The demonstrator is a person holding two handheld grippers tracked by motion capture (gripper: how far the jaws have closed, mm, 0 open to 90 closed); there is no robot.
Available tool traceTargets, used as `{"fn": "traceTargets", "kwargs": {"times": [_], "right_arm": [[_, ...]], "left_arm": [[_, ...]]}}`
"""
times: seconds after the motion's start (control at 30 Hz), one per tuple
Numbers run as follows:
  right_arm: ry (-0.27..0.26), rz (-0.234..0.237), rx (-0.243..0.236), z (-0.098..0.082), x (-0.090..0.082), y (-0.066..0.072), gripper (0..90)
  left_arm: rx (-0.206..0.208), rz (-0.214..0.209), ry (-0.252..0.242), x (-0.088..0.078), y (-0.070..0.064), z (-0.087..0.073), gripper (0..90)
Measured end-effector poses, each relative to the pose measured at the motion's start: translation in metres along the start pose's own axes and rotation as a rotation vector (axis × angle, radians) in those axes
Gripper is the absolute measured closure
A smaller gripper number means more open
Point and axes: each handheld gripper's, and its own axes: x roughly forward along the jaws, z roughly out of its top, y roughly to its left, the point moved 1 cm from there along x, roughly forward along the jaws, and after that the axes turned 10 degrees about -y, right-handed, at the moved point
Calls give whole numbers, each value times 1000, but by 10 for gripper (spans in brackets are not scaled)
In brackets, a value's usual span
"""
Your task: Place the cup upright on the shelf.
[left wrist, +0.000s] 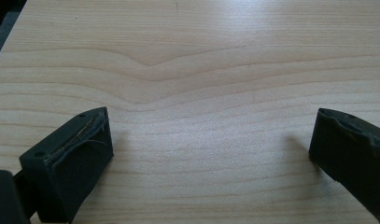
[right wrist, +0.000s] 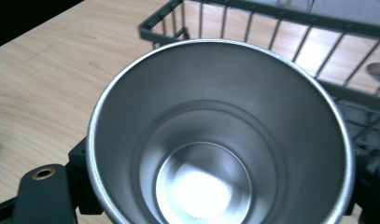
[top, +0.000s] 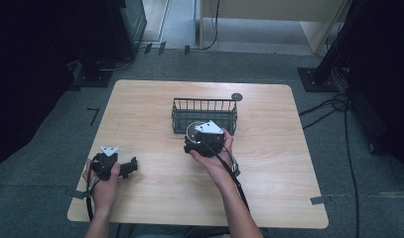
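beside the wire basket (top: 204,115), steel cup (right wrist: 220,135)

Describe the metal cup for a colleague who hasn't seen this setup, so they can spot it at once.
Start at the wooden table and find the dark wire basket near its middle. Just in front of it, the right hand-held gripper grips a shiny steel cup from both sides. It is the one bright, round, open-topped thing there, and its inside is empty.

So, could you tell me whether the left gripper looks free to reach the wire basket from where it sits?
Probably yes. The left gripper has its jaws open over bare table, holding nothing. The right gripper, gripping a metal cup, sits at the near right of the basket, but the basket's left end looks unobstructed.
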Motion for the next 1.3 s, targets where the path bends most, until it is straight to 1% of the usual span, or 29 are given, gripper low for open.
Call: {"fn": "traceTargets", "kwargs": {"times": [0.03,0.07,0.1,0.13,0.17,0.3,0.4,0.43,0.5,0.53,0.6,0.73,0.77,0.9,1.0,1.1,1.2,1.3], "right_arm": [[-9,-11,2,3,-2,-5,178],[-9,-11,2,3,-2,-5,178],[-16,-25,5,7,-3,-9,178],[-16,-25,5,7,-3,-9,178],[-26,-34,7,11,-5,-14,178],[-40,-51,12,19,-7,-21,178],[-47,-57,16,22,-7,-25,178],[-52,-69,15,26,-7,-28,178],[-57,-74,17,28,-7,-30,178],[-66,-82,18,33,-7,-34,178],[-74,-93,16,37,-7,-37,178],[-85,-105,29,44,-6,-45,178],[-85,-105,29,44,-6,-45,178],[-97,-117,35,51,-2,-53,178],[-103,-134,42,58,3,-60,178],[-106,-147,42,62,7,-64,178],[-110,-150,39,63,10,-66,178],[-108,-154,47,65,17,-70,179]], "left_arm": [[-2,0,0,0,0,0,0],[-2,0,0,0,0,0,0],[-2,0,0,0,0,0,0],[-2,0,0,0,0,0,0],[-4,1,-3,0,0,0,0],[-5,0,-3,0,0,0,0],[-4,1,-3,0,0,0,0],[-5,1,-3,0,0,0,0],[-4,1,-3,0,0,0,0],[-5,1,-3,0,0,0,0],[-5,1,-3,0,0,0,0],[-5,1,-3,0,0,0,0],[-5,1,-3,0,0,0,0],[-5,1,-3,0,0,0,0],[-3,0,-1,0,0,0,0],[-4,0,-2,0,0,0,0],[-3,0,-1,0,0,0,0],[-4,1,0,0,0,0,0]]}}
